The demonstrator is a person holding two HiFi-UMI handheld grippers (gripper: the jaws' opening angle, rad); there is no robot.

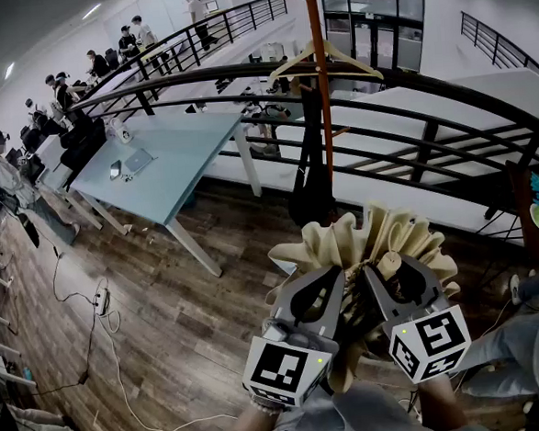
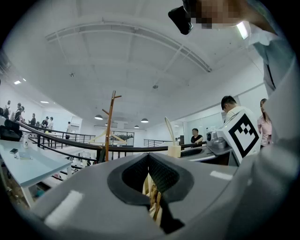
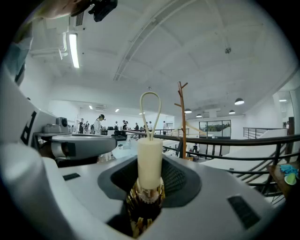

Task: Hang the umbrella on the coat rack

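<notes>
While the left tongs [image 2: 151,180] pinch soft folds of the umbrella [image 1: 390,229] and the right tongs [image 3: 149,183] clamp below its stiff handle [image 3: 150,161], it seems light; the loop [image 3: 150,110] beyond those tongs suits hanging.

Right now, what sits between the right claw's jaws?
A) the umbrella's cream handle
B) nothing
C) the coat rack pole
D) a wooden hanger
A: in the right gripper view the right claw is closed around the umbrella handle, a cream cylinder whose loop strap sticks out past the jaws.
</notes>
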